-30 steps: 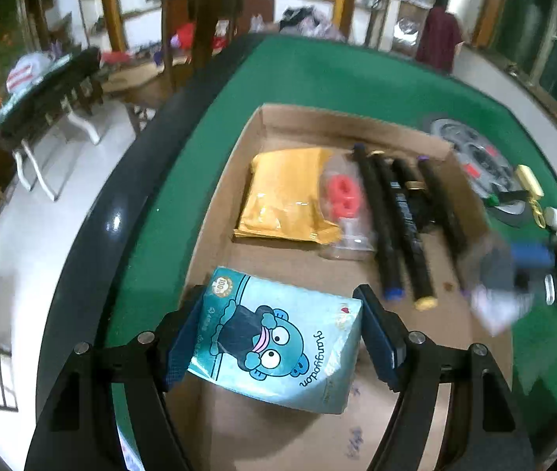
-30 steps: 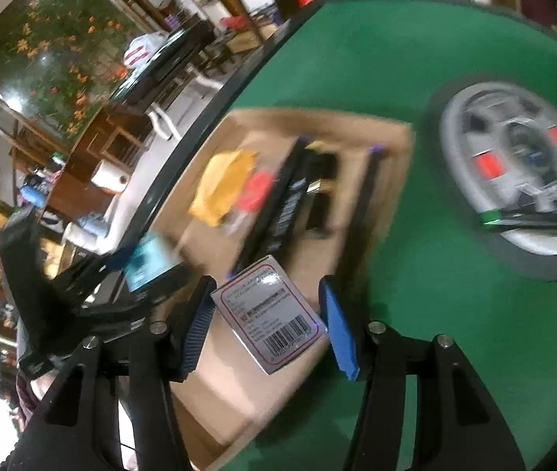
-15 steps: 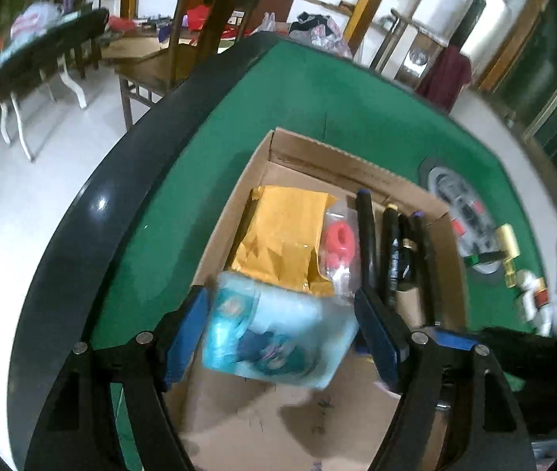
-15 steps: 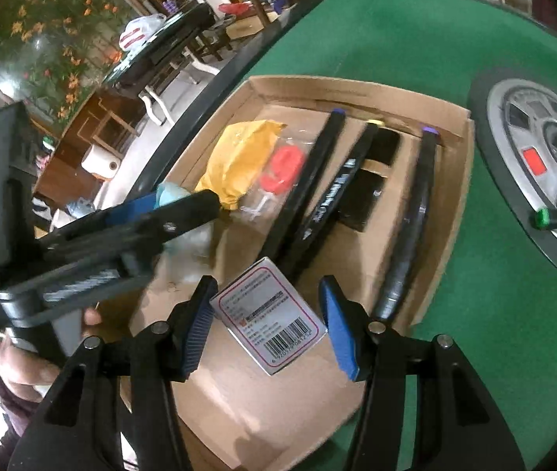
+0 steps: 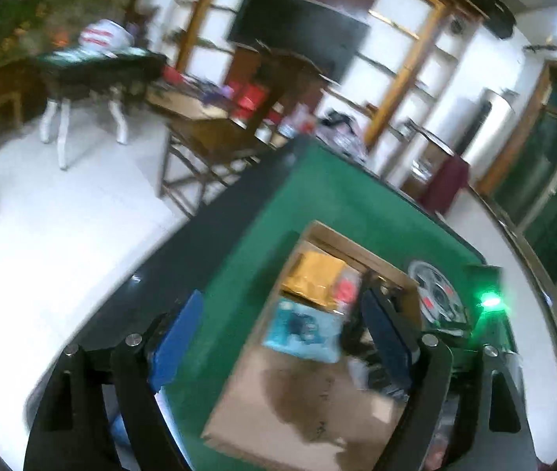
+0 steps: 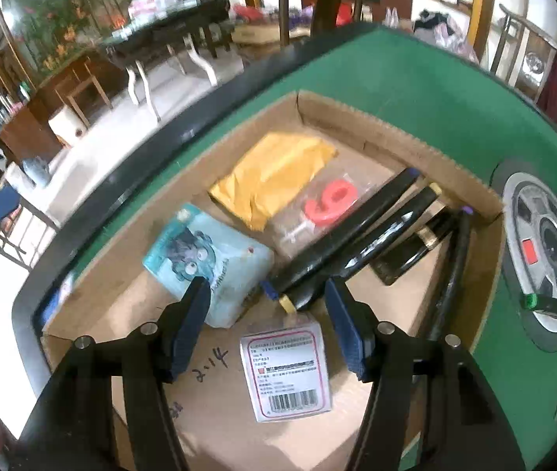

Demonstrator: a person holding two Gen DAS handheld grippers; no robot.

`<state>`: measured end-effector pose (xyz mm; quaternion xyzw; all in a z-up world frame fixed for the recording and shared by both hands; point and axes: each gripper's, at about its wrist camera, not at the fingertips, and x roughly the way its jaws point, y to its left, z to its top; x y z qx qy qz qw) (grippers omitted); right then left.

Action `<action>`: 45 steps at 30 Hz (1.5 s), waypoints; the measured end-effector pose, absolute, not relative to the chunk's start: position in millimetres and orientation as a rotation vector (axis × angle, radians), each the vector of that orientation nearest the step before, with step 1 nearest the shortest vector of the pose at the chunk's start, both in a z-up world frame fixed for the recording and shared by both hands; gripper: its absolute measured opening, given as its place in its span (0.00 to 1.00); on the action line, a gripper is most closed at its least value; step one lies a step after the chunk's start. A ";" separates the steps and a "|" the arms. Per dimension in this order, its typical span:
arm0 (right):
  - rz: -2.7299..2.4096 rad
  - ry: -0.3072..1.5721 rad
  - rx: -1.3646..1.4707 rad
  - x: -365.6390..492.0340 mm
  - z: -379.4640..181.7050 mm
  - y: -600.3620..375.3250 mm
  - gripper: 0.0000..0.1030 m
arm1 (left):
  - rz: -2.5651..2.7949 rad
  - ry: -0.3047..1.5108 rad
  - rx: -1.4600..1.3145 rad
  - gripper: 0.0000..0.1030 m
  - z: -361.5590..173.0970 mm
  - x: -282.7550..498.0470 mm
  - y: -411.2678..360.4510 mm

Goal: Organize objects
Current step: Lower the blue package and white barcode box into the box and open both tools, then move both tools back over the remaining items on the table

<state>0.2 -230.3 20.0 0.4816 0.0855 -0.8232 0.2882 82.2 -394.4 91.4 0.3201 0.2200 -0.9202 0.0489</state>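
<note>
A cardboard box (image 6: 396, 137) lies on the green table (image 6: 435, 90). In it lie a light blue cartoon packet (image 6: 208, 255), a yellow pouch (image 6: 270, 176), a clear bag with a red piece (image 6: 329, 200), several black markers (image 6: 357, 243) and a white barcode packet (image 6: 286, 369). My right gripper (image 6: 266, 322) is open just above the white packet, which lies on the box floor. My left gripper (image 5: 282, 333) is open, empty and lifted high above the box (image 5: 298, 400); the blue packet (image 5: 302, 329) shows far below it.
A round grey disc (image 6: 545, 243) sits on the table right of the box, with a green-capped pen (image 6: 549, 302) and small items near it. The table's black rim (image 6: 129, 180) runs along the left. Chairs and a side table (image 5: 98, 66) stand on the floor beyond.
My left gripper let go of the blue packet in the box, opened and pulled up and back. My right gripper opened and dropped the white barcode packet on the box floor.
</note>
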 end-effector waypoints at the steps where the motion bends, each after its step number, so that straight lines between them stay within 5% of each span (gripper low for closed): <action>1: -2.211 0.194 1.257 2.4 26.4 -222.8 0.59 | -2.787 0.663 0.939 0.77 94.3 91.9 -396.6; 10: -2.393 -0.114 0.932 23.3 77.1 -152.4 0.71 | -2.682 0.615 0.779 0.78 119.7 133.4 -385.4; 34: -2.827 -0.284 0.759 65.8 93.9 51.9 0.77 | -2.903 0.330 0.731 0.80 176.7 178.0 -212.2; 45: -2.949 -0.331 0.798 100.1 78.1 116.9 0.77 | -3.006 0.448 0.987 0.83 147.3 130.5 -153.5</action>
